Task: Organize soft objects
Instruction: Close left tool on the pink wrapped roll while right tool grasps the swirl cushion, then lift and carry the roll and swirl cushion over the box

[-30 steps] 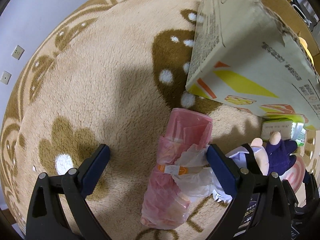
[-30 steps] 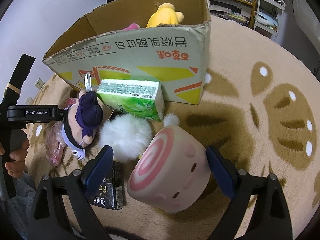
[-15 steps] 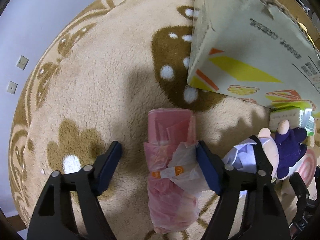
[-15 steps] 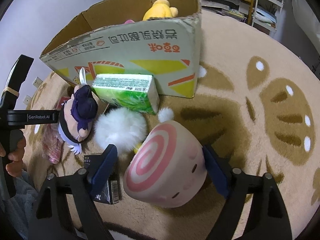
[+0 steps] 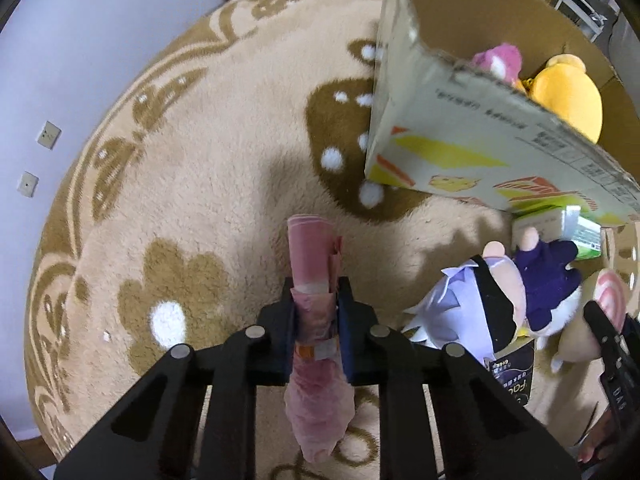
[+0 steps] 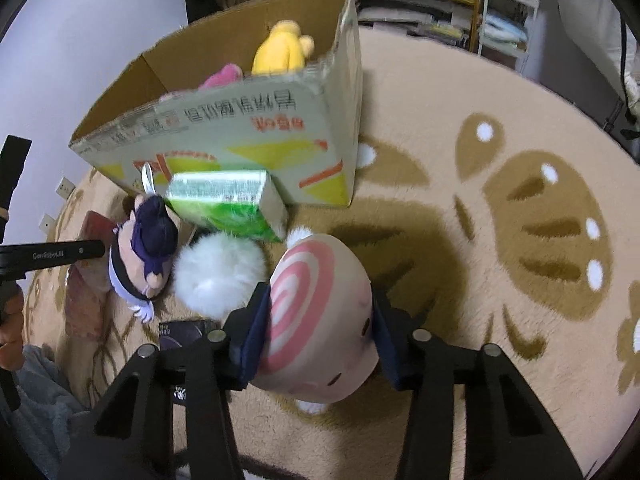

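Low in the middle of its view, the left gripper (image 5: 316, 316) squeezes tight on a pink bag roll (image 5: 316, 320); the right gripper (image 6: 318, 320) hugs the round pink toy (image 6: 320, 316); both look ready for the box (image 6: 256, 132) up top, where soft toys go.

I count one cardboard box (image 6: 256, 136) in the upper middle of my right view, with two plush toys inside: one yellow (image 6: 282, 50), one pink (image 6: 222, 76). On the rug (image 6: 500, 280) I count three more soft toys: one swirl-faced plush (image 6: 320, 316), one white fluffy ball (image 6: 218, 274), one purple-haired doll (image 6: 146, 248). One green tissue pack (image 6: 228, 202), one pink bag roll (image 5: 316, 320), one dark packet (image 5: 514, 376), two wall sockets (image 5: 48, 135).
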Demonstrator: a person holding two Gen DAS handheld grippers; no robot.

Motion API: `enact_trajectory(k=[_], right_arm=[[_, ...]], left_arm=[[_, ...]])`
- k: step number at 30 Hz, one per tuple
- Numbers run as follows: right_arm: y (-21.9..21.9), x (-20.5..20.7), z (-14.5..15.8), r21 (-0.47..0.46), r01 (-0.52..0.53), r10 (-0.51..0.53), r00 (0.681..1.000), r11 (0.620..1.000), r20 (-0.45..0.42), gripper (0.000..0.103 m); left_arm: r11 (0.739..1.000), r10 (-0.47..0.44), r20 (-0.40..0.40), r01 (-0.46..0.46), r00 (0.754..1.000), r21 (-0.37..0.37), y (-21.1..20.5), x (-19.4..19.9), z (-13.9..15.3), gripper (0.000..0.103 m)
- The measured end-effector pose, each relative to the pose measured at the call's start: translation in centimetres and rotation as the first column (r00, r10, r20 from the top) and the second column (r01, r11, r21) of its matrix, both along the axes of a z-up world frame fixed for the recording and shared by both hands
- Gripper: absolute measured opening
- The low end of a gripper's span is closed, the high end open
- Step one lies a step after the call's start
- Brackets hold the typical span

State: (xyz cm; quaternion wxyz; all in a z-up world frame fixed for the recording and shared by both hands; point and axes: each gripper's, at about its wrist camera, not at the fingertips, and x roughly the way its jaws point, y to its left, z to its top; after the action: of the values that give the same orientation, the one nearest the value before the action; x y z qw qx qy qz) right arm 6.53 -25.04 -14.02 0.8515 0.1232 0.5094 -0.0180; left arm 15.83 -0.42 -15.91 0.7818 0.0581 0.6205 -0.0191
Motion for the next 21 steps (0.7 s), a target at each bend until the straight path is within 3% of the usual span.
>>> enact_trajectory(k=[5, 10, 15, 21], right_arm=[[-0.3, -0.8, 2.2, -0.008, 0.011, -0.010, 0.996, 1.000, 0.089, 0.046], [0.5, -1.4, 4.7, -0.029, 0.013, -0.007, 0.982, 1.000, 0.188, 0.045], [1.3, -1.9, 7.2, -0.047, 0.011, 0.003, 0.957, 0.999, 0.289, 0.045], [2.1, -2.5, 10.2, -0.067, 0.023, 0.005, 0.916, 0.998, 0.401, 0.045]], left_arm=[[1.000, 0.014, 0.063, -0.013, 0.998, -0.017, 0.2, -1.2, 2.1, 0.016], [0.999, 0.027, 0.186, -0.019, 0.982, -0.049, 0.8, -2.6, 5.8, 0.016], [0.997, 0.029, 0.341, -0.003, 0.940, -0.079, 0.8, -4.2, 9.9, 0.016], [0.994, 0.018, 0.502, 0.037, 0.865, -0.099, 0.6, -5.6, 13.5, 0.016]])
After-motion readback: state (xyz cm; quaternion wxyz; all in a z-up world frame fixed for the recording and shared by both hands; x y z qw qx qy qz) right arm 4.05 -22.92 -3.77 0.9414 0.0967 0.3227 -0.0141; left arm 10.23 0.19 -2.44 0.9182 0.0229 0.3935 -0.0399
